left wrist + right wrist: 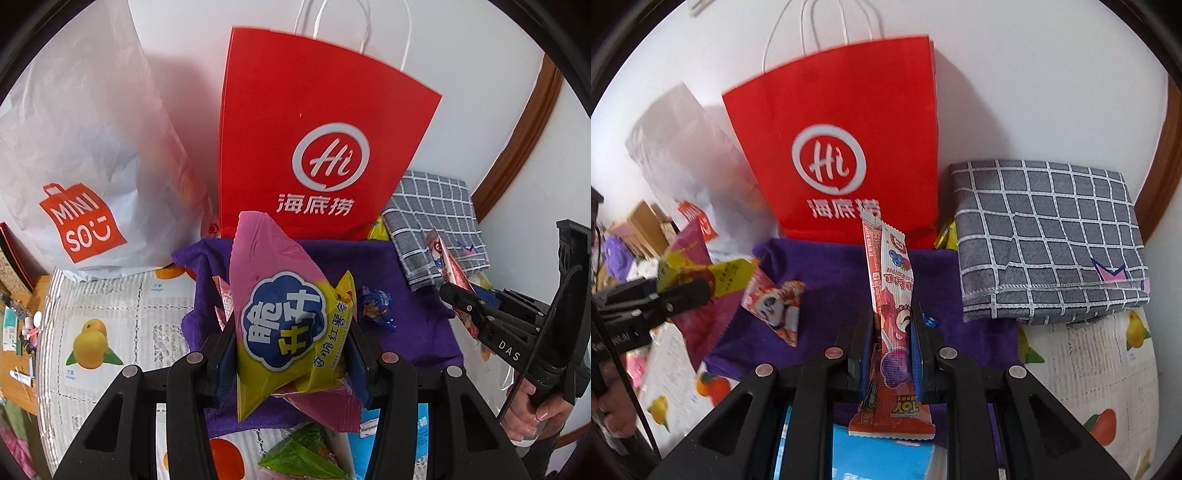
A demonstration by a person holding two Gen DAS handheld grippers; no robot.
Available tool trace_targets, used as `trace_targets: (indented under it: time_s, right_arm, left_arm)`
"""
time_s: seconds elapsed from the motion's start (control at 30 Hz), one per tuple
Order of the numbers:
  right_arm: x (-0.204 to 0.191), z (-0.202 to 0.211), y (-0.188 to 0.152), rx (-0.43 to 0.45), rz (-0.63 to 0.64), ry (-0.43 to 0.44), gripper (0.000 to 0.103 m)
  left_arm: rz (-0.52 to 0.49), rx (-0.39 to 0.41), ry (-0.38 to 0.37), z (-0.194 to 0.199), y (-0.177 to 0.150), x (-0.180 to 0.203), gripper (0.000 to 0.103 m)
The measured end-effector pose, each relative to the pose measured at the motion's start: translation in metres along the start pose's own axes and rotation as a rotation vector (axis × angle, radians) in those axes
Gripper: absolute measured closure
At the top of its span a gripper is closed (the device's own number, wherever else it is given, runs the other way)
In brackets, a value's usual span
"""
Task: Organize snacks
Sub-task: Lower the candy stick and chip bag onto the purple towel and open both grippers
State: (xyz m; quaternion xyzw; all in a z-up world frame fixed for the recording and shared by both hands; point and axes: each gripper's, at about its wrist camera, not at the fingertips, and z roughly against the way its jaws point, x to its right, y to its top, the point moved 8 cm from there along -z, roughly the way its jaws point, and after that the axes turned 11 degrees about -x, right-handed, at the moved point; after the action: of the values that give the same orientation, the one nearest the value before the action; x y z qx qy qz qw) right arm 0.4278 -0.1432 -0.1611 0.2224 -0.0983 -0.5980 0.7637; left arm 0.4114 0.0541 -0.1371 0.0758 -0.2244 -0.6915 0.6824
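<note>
Here, red bag (325, 110) reads "Hi"; white bag (85, 147) reads "MINISO".

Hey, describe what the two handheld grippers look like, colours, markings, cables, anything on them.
Both are matte black plastic. The left gripper and right gripper each have angular linkage arms with triangular cut-outs, round silver pivot pins and blue pads lining the fingers. Seen from the left camera, the right one carries white lettering "DAS" and a thin black cable down its handle. No sleeve is clearly visible.
</note>
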Motion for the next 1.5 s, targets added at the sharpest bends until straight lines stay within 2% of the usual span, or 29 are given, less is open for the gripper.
trace_targets:
  time_s: [0.27,0.4,0.5,0.73,1.0,1.4,1.5]
  right_arm:
    - [0.01,-0.018,-0.006,-0.032,0.017,-0.004,0.085]
    - [0.021,-0.024,-0.006,-0.043,0.005,0.013,0.085]
    - [0.023,-0.031,-0.008,-0.079,0.044,0.008,0.085]
    - [0.03,-0.054,-0.02,-0.173,0.026,0.04,0.085]
    - [0.029,-0.069,-0.024,-0.206,0.016,0.04,0.084]
    - [0.028,-0.083,-0.028,-0.247,0.022,0.03,0.083]
    - [0.031,-0.086,-0.028,-0.255,0.02,0.003,0.082]
  left_arm:
    - [0.007,-0.044,0.026,-0.023,-0.002,-0.007,0.056]
    - [0.036,-0.073,0.008,-0.032,-0.003,-0.015,0.056]
    - [0.049,-0.097,-0.025,-0.039,-0.005,-0.017,0.056]
    - [0.059,-0.14,-0.034,-0.055,-0.009,-0.017,0.056]
    - [0.058,-0.18,-0.019,-0.068,-0.015,-0.016,0.055]
    - [0.066,-0.191,-0.026,-0.075,-0.016,-0.016,0.053]
    - [0.066,-0.192,-0.034,-0.077,-0.016,-0.014,0.053]
